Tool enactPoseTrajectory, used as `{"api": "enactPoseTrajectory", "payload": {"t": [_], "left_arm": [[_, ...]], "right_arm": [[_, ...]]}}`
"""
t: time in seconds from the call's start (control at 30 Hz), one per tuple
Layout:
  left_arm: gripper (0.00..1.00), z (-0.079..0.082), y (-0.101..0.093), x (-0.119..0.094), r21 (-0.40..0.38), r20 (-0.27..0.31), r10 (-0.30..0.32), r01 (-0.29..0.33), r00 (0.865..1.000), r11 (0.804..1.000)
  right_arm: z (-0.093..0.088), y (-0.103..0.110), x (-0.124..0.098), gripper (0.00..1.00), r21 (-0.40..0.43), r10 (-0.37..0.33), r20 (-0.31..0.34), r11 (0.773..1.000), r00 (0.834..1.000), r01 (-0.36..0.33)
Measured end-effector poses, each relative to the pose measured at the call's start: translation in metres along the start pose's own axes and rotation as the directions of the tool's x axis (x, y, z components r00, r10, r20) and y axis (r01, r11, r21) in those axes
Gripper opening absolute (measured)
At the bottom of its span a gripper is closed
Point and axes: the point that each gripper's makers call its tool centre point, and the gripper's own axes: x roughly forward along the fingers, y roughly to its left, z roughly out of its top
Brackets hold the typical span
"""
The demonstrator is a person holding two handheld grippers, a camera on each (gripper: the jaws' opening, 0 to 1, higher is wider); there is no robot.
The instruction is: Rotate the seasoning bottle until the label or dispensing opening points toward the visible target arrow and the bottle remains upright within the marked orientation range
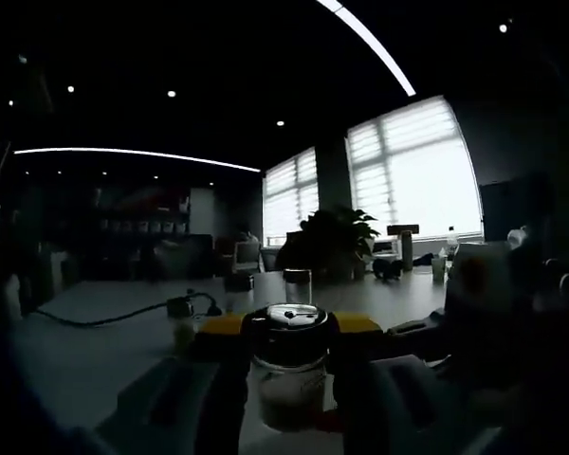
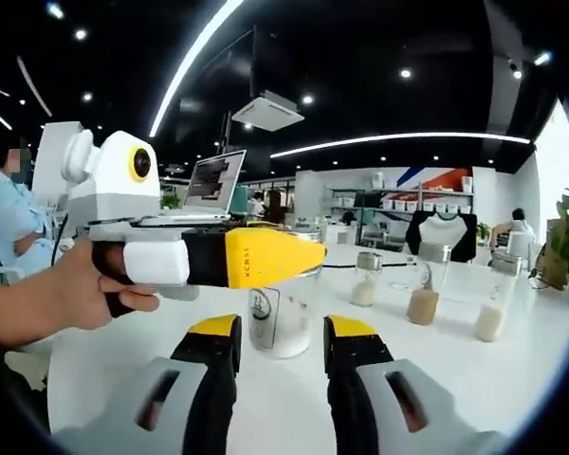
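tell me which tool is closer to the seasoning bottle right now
Left. The left tool has its jaws on either side of the seasoning bottle, apparently touching it. The right tool sits just short of the bottle, jaws open and pointed at it with a gap.

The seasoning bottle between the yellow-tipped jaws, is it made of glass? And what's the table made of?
The seasoning bottle looks like clear glass or hard plastic: you can see pale powder through its shiny wall, so I can't tell which. Its cap looks dark and glossy, maybe plastic or metal. The table looks like a smooth white laminate with a soft sheen.
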Motion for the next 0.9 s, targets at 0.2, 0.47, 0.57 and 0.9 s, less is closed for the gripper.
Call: {"api": "enactPoseTrajectory", "payload": {"t": [0.2,0.47,0.57,0.9], "left_arm": [[0.33,-0.008,0.023,-0.004,0.038,-0.041,0.043,-0.041,0.998,0.998],[0.33,-0.022,0.050,-0.015,0.038,-0.067,0.089,-0.087,0.994,0.996],[0.33,-0.029,0.056,-0.020,0.040,-0.079,0.105,-0.102,0.991,0.994],[0.33,-0.040,0.073,-0.029,0.008,-0.097,0.136,-0.136,0.986,0.991]], "right_arm": [[-0.003,-0.003,-0.010,0.35,0.005,-0.007,0.001,1.000,1.000,0.007],[-0.002,-0.007,-0.018,0.35,0.003,-0.015,0.006,1.000,1.000,0.015],[-0.001,-0.005,-0.019,0.32,0.008,-0.009,0.013,1.000,1.000,0.008],[-0.002,-0.003,-0.018,0.30,0.004,0.001,0.008,1.000,1.000,-0.001]]}}
